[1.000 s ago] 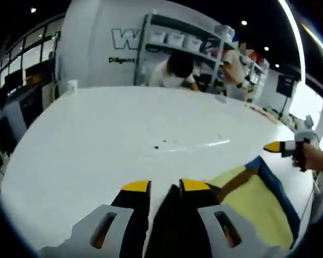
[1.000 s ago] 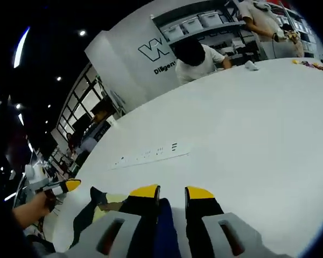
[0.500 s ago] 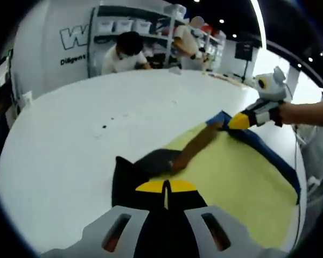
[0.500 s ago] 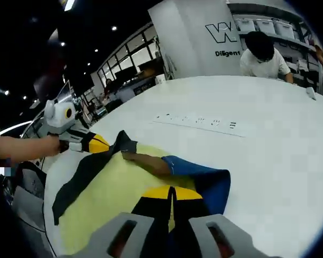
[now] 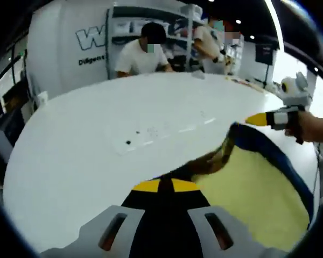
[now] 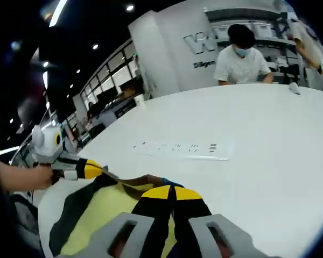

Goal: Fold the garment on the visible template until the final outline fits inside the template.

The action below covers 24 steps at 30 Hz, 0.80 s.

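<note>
Garment first: a soft yellow cloth panel with dark black and blue borders (image 5: 253,188), slack and creased, hangs stretched between my two claws just over the broad white round table (image 5: 97,134). I judge it is held up this way so that one edge can be carried over and laid down as a fold.

My left claw (image 5: 165,186), grey with yellow-tipped black jaws, has its tips pressed together on the black edge of the fabric, which spreads away ahead and to its right. My right claw (image 6: 172,192) is likewise pinched tight on the blue-and-black hem, the cloth trailing to its left and below. Each claw also appears off to the side in the other's view, gripped by a hand (image 5: 312,126).

Ahead of both claws, well apart from the cloth, lies a thin clear strip with small dark marks (image 6: 183,148), flat on the smooth tabletop. I cannot make out a template outline.
</note>
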Available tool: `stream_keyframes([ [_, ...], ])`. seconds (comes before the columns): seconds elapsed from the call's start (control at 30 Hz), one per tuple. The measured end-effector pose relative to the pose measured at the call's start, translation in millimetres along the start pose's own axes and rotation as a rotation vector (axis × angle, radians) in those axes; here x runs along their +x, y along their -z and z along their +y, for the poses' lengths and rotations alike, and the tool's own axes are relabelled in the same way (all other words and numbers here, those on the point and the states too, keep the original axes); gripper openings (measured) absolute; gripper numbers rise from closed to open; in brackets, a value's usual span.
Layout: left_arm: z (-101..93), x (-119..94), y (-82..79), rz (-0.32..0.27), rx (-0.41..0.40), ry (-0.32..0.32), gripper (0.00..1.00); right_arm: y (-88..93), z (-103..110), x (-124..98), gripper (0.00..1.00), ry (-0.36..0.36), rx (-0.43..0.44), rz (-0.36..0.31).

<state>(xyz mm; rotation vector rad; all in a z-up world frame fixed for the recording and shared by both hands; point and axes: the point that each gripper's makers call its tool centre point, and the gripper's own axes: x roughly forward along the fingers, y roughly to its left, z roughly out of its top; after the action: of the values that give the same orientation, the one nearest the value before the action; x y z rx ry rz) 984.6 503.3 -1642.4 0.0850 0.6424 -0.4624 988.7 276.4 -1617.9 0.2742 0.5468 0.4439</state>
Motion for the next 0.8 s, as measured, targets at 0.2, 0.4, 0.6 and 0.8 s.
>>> stream_keyframes([
  [0.2,9.5,-20,2.7,-0.048,-0.086,-0.056,0.13,3.9,-14,-20,0.00,0.024,0.011,-0.003],
  [0.4,9.9,-57,16.1,-0.088,-0.100,-0.048,0.19,14.5,-5,-58,0.00,-0.011,0.021,-0.018],
  [0.6,-3.6,-108,39.7,-0.113,-0.067,-0.059,0.21,26.9,0,-105,0.04,-0.032,0.059,-0.059],
  [0.8,-22.0,-140,55.0,-0.125,-0.116,-0.044,0.27,45.4,-2,-144,0.08,-0.038,0.059,-0.051],
])
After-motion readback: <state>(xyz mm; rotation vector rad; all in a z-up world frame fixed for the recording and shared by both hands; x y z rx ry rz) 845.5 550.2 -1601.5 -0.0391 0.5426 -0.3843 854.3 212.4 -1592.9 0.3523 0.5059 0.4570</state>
